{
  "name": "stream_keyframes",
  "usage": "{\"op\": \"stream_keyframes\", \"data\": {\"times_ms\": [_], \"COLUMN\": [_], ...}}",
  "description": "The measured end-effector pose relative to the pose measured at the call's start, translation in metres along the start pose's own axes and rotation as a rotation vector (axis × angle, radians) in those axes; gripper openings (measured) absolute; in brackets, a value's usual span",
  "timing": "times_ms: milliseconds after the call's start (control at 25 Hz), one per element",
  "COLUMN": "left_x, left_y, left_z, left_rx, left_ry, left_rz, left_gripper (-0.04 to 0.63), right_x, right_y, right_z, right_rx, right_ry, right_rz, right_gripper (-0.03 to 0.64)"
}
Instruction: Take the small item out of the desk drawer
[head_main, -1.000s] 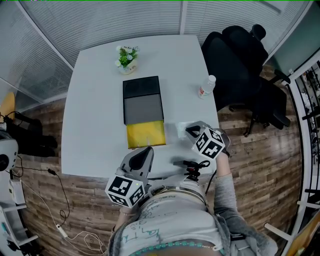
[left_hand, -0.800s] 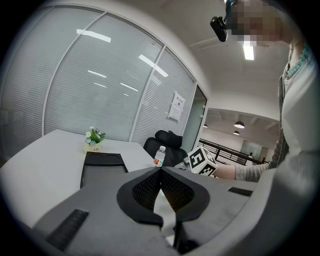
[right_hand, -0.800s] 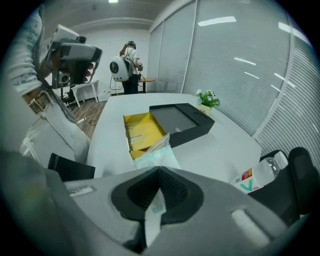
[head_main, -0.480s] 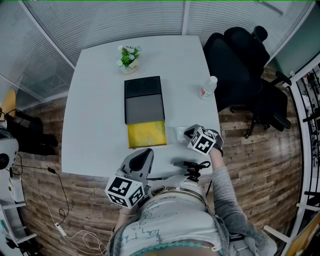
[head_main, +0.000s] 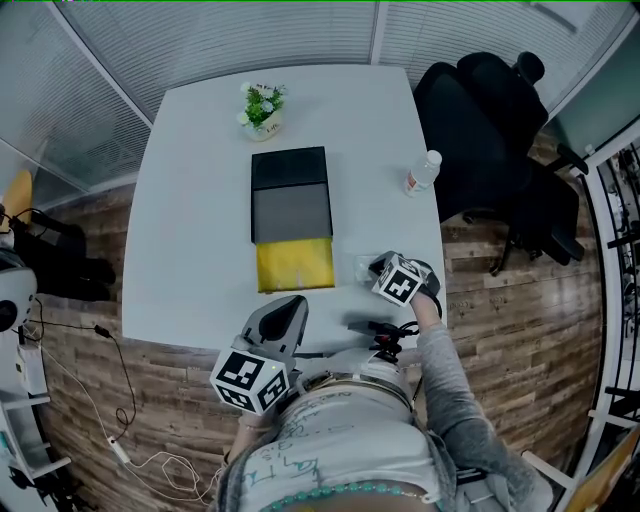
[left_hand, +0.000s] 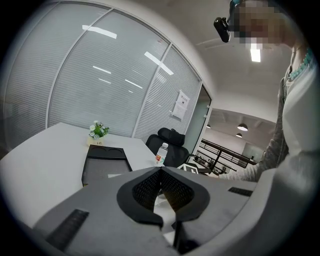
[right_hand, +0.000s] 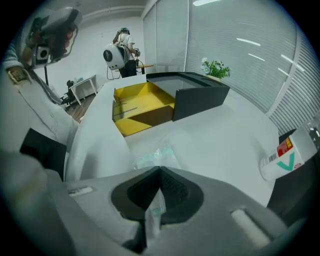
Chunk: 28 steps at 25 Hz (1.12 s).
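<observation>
We hold the small item, a thin clear plastic sachet with pale green print (right_hand: 154, 159), by one edge in the right gripper (right_hand: 159, 171), whose tongs are pressed flat together on it. The sachet is already out of the open yellow drawer (head_main: 294, 265) of the black desk organiser (head_main: 290, 190). It sits low over the white table (head_main: 190, 200), just right of the drawer, and we cannot tell whether it touches the surface. The risk, as we judge it, lies in that slim hold. The film looks slippery and limp, so a quick tilt could let it slide from the pads. If we open while it is off the surface, it could drift toward the table's near edge, which is close. It might also cling to one pad on release. The right gripper points steeply down, our sleeve reaching out from the body. The left gripper (head_main: 296, 300) hovers by the near edge, aimed almost level toward the organiser, its tongs together on nothing.
</observation>
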<state>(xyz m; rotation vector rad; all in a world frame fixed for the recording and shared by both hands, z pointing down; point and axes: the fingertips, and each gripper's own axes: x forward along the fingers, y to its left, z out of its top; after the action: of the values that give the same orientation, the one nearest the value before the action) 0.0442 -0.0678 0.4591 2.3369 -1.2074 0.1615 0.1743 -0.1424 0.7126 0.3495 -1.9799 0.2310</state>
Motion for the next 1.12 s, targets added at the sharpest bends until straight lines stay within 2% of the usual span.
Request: {"op": "stream_keyframes", "data": {"times_ms": [680,880,1120], "left_x": [0.011,0.011,0.011], "left_y": [0.0,-0.001,-0.001], "left_z": [-0.003,-0.004,-0.005], "left_rx": [-0.004,-0.011,-0.005], "left_ry": [0.016,0.015,0.02], "left_rz": [-0.025,-0.026,-0.024], "left_gripper": [-0.002,-0.002,-0.002], "right_x": [0.006,0.006,0.005], "right_y": [-0.004,-0.006,-0.005], "right_z": [0.0,-0.004,-0.003], "right_rx": [0.085,0.141,0.142], "right_ry": [-0.04,-0.065,-0.071], "right_rz": [-0.015,-0.005,-0.005], "right_gripper": [0.003,0.003,0.003]}}
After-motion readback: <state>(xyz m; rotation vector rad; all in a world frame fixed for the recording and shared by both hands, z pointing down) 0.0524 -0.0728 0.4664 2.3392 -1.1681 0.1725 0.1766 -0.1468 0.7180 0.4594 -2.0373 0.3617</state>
